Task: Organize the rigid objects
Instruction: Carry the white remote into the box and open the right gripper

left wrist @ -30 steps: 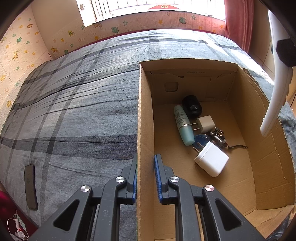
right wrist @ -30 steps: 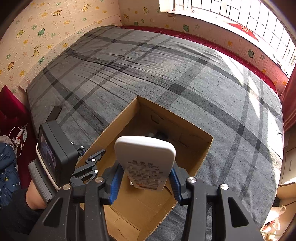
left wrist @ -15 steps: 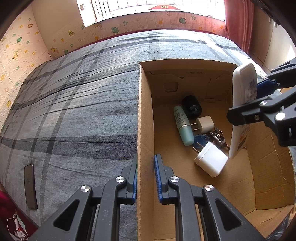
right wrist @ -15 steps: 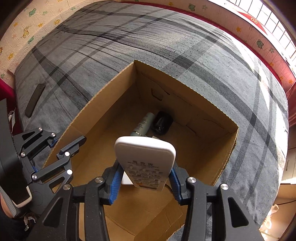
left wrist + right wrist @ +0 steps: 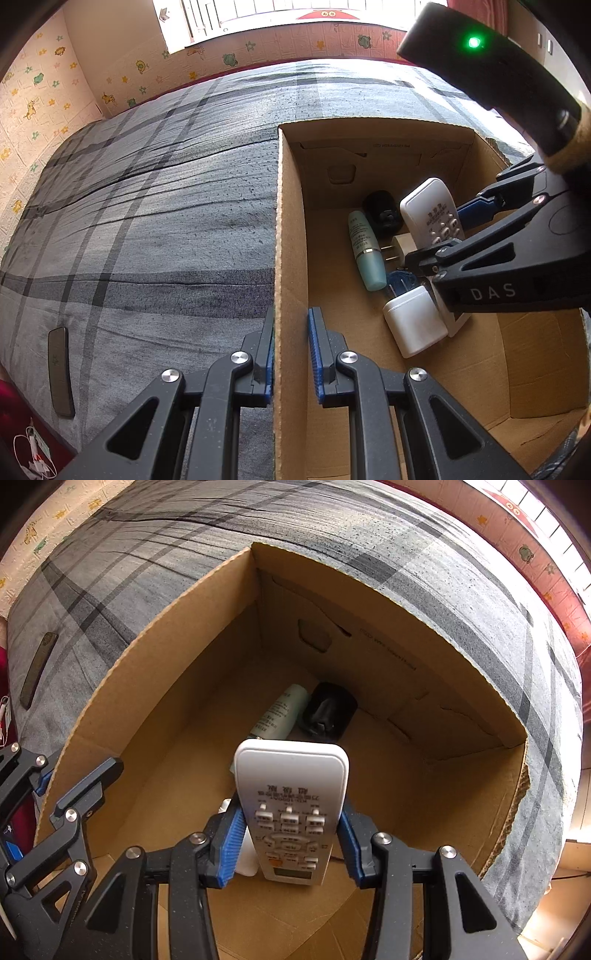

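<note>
White remote control point(image 5: 291, 805) is held inside the cardboard box point(image 5: 291, 229), button face up in the right wrist view, clamped on both long edges by the blue pads point(image 5: 231, 845) of the right gripper point(image 5: 290, 849), which is closed on it. In the left wrist view the remote point(image 5: 430, 214) is seen tilted, its far end raised above the other contents, with the right gripper point(image 5: 452, 236) reaching in from the right side of the box. Whether the remote's near end touches the box floor cannot be told. Below and left of it, a teal-capped tube point(image 5: 364, 249) is lying on the box floor, with a black rounded object point(image 5: 382, 212) just beyond it at the far side. A small plug adapter point(image 5: 400, 249) is seen between tube and remote, a blue item point(image 5: 400, 280) is partly hidden nearer, and a white charger block point(image 5: 415, 325) is lying nearest, touching or just beside the remote's lower end. The left gripper point(image 5: 290, 354) is placed astride the box's left wall at its near end, 1 pad on each side; the outer pad is against the cardboard, the inner pad stands slightly off it, so the wall is not squeezed. The box is resting on a grey plaid bedcover point(image 5: 147, 221). A dark flat bar-shaped object point(image 5: 61, 371) is lying on the cover at the near left, well apart from the box.
</note>
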Demonstrator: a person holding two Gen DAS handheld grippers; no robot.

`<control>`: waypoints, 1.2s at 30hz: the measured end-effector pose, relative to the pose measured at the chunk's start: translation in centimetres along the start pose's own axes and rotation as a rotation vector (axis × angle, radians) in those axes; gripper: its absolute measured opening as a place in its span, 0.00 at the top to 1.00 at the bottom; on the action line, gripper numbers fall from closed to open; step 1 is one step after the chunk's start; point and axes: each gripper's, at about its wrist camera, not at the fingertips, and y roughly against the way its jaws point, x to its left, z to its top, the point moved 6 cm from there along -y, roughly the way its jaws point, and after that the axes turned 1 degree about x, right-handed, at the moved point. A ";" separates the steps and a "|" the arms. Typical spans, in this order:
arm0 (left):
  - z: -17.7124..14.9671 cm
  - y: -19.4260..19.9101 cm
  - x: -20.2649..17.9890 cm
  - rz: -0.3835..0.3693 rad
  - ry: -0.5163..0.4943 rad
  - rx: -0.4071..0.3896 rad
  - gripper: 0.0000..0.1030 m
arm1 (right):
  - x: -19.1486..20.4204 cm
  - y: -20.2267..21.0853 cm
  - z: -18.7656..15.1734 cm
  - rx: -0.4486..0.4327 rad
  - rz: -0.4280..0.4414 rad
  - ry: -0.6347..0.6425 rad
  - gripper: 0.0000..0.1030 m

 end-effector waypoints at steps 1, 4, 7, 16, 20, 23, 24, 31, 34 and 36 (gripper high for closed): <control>0.0 0.0 0.1 0.000 -0.001 0.000 0.84 | -0.1 -0.3 0.1 0.004 -0.003 -0.003 0.52; 0.0 0.0 0.1 -0.001 0.001 0.000 0.84 | -0.3 -1.3 0.1 0.018 -0.001 -0.011 0.52; 0.0 0.0 0.1 -0.001 0.000 0.000 0.84 | -0.5 -2.1 0.0 0.031 -0.006 -0.016 0.52; 0.0 0.0 0.2 0.000 -0.001 0.001 0.84 | -0.6 -3.4 0.6 0.043 -0.006 -0.024 0.52; 0.0 0.0 0.1 0.000 0.000 0.001 0.84 | -0.2 -2.7 0.5 0.037 -0.009 -0.022 0.52; 0.0 -0.1 0.1 0.000 -0.002 0.000 0.84 | 0.1 -2.1 0.5 0.026 -0.013 -0.014 0.50; -0.1 -0.1 0.1 -0.001 0.000 0.001 0.84 | 0.2 -1.9 0.5 0.020 -0.019 -0.013 0.46; -0.1 0.0 0.3 -0.001 0.000 -0.002 0.84 | 1.0 0.3 0.5 -0.037 -0.054 0.000 0.23; -0.1 0.0 0.3 -0.001 0.001 -0.002 0.84 | 1.3 1.5 0.4 -0.070 -0.070 0.003 0.11; -0.1 0.0 0.3 -0.001 0.000 -0.002 0.84 | 1.4 2.3 0.3 -0.084 -0.075 -0.004 0.06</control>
